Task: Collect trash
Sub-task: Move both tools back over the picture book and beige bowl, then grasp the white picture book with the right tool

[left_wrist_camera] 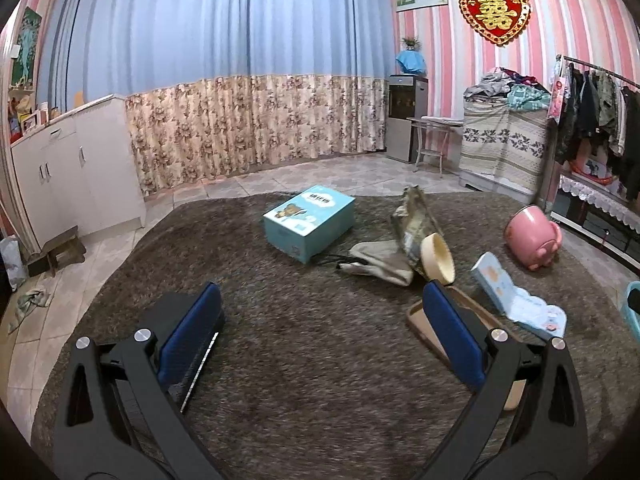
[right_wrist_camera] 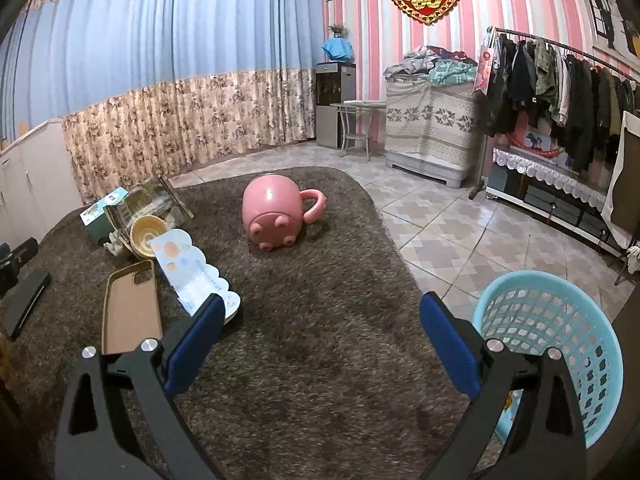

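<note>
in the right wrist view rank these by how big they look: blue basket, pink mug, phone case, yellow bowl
1. blue basket, though it sits nearest the camera, which inflates it
2. pink mug and phone case look about alike; unsure which is larger
3. yellow bowl

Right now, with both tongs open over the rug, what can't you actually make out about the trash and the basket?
- Blue basket: right wrist view, its lower part is hidden behind the right tongs, so the contents are unclear; left wrist view shows only a sliver at the right edge.
- Phone case: left wrist view, partly covered by a finger of the left tongs.
- Teal box: right wrist view, mostly hidden behind the foil bag and bowl.
- Box lettering: too small.
</note>
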`<state>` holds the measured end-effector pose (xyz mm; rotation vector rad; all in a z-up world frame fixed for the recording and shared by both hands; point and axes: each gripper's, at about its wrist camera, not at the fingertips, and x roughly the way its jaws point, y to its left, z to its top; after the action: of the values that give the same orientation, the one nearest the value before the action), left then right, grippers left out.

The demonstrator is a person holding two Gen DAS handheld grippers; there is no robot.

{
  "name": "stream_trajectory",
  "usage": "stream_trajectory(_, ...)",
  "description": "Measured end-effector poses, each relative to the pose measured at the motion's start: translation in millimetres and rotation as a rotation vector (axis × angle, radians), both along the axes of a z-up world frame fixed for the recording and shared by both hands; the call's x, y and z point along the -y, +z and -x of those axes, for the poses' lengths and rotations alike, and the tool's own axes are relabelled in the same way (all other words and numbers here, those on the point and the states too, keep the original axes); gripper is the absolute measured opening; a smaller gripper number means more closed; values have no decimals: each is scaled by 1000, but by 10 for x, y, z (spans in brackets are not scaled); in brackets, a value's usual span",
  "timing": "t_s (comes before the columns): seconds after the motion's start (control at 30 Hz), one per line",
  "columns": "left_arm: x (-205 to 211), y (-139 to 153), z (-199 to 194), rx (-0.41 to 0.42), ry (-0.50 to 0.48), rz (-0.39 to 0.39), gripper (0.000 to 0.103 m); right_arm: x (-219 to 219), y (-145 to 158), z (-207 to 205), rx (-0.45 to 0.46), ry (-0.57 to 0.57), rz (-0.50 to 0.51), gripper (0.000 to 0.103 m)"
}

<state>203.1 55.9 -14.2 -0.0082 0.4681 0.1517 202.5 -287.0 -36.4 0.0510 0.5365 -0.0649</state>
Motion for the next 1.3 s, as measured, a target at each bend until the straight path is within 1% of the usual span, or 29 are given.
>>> stream_trajectory(0.1,-64,-43,-15,-13,9,0,98,-33,-40,-25,-10,2,2,96)
stream_trajectory(0.27,-182,-75,-28,-21,19,13,98,-107,-87,-78,-25,-4,32,96)
stream_trajectory(0.43,-273,-77,-127,-36,21,16,98,-172,-122,-153,-44,10,14,96)
stream_trajectory(0.6,-304,-63,-230,-40,6,14,98,-351,-240,-388,-90,86,23,96)
stream_trajectory(0.67,-295,-95,-241,-47,-1,14,98,-447,-328,-501,-125,136,19,96)
stream_trajectory(0.8,-245,-208,-254,-64,-12,-16,98,-643,-430,-645,-164,200,61,95)
stream_trajectory(0.9,-226,-260,-261,-76,-17,-21,98,-725,-471,-738,-186,220,94,95)
stream_trajectory(0.97,-226,-286,-265,-86,-21,-17,98,-735,-491,-800,-204,235,87,94)
stream_trajectory(1.1,-214,-312,-267,-88,-26,-26,98,-761,-561,-922,-257,281,64,83)
stream_trajectory(1.17,-206,-319,-283,-94,-25,-29,98,-775,-568,-923,-259,297,60,77)
stream_trajectory(1.23,-188,-324,-299,-100,-26,-31,98,-798,-559,-926,-256,326,49,62)
stream_trajectory(1.27,-182,-323,-303,-101,-26,-32,98,-807,-555,-921,-255,334,47,59)
stream_trajectory(1.3,-165,-317,-310,-101,-26,-34,98,-813,-552,-916,-252,337,48,59)
